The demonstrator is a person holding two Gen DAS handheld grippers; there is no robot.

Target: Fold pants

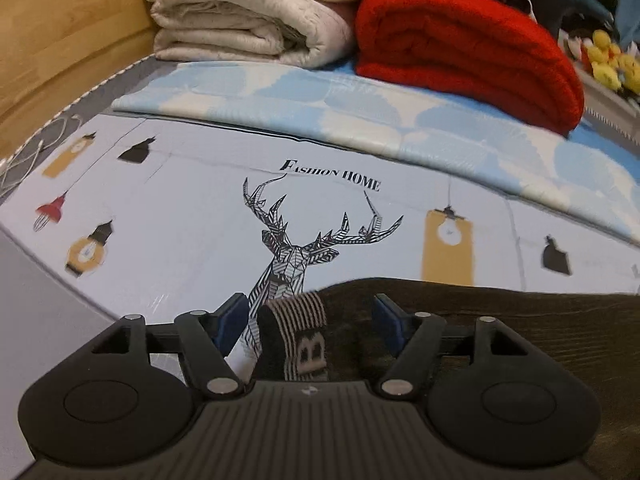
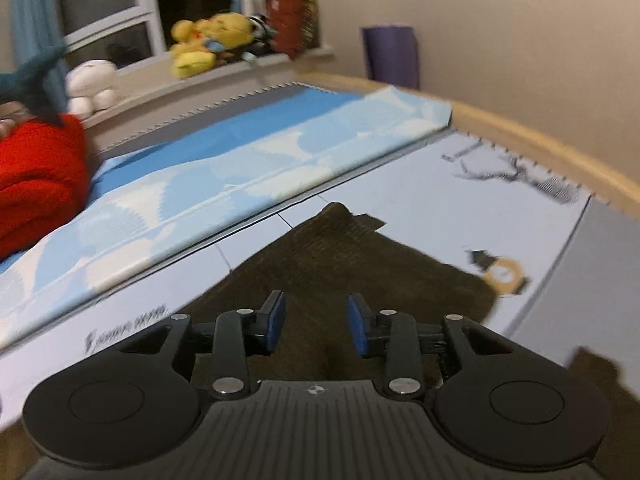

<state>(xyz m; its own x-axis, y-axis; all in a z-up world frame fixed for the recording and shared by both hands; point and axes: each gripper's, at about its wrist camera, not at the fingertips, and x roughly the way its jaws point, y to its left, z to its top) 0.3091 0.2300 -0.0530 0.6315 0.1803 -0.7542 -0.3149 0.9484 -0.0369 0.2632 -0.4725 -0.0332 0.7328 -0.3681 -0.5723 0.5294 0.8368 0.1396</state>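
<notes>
Left gripper: jaws apart; striped waistband tab stands between them, unpinched.
Right gripper: jaws apart over cloth, empty.
Pants: dark brown, lower centre of both frames, spread on the printed sheet.

A bedroom in a home is showing here. A bed with a wooden frame is lying under a printed sheet of lamps and a stag, and folded bedding is sitting on it: a cream quilt and a red blanket. Yellow plush toys are crowding the windowsill beneath a curtained window.
</notes>
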